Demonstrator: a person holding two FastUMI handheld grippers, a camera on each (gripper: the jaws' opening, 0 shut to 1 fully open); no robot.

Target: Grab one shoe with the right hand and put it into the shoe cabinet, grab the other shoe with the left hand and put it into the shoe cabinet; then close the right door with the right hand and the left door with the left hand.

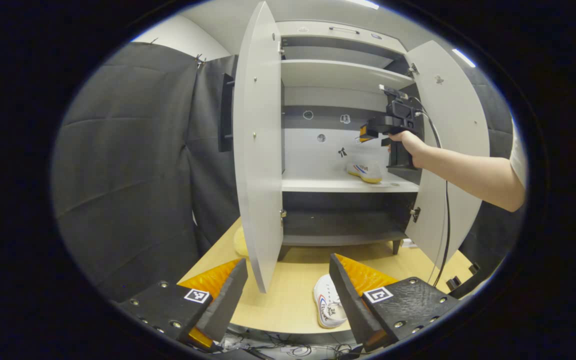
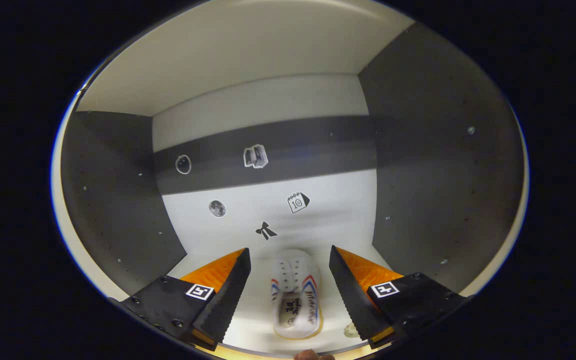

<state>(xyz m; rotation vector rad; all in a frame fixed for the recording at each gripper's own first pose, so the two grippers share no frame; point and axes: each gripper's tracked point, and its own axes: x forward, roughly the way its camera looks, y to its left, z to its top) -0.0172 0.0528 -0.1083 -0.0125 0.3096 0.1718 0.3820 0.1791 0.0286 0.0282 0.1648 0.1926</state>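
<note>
In the left gripper view, your left tongs (image 1: pixel 288 295) hang spread apart and empty above the wooden surface (image 1: pixel 288 295), in front of the shoe cabinet (image 1: pixel 343 75). The cabinet's left door (image 1: pixel 258 150) stands wide open, edge toward you, and just right of its lower corner a white sneaker (image 1: pixel 329 301) with red and blue stripes lies on the surface between your fingertips, untouched by them. Inside the cabinet, the top shelf and the dark bottom shelf hold nothing you can see, while the middle shelf (image 1: pixel 343 185) carries the second white sneaker (image 1: pixel 365 171), sitting toward its right side. Just above that shoe your hand (image 1: pixel 408 145) holds the right tongs (image 1: pixel 368 132) inside the opening. The right door (image 1: pixel 455 150) is open too.

In the right gripper view, your right tongs (image 2: pixel 288 295) are released, fingers spread, and the shelved sneaker (image 2: pixel 295 297) rests between them on the shelf, free of both. Small stickers (image 2: pixel 255 156) dot the back panel.
</note>
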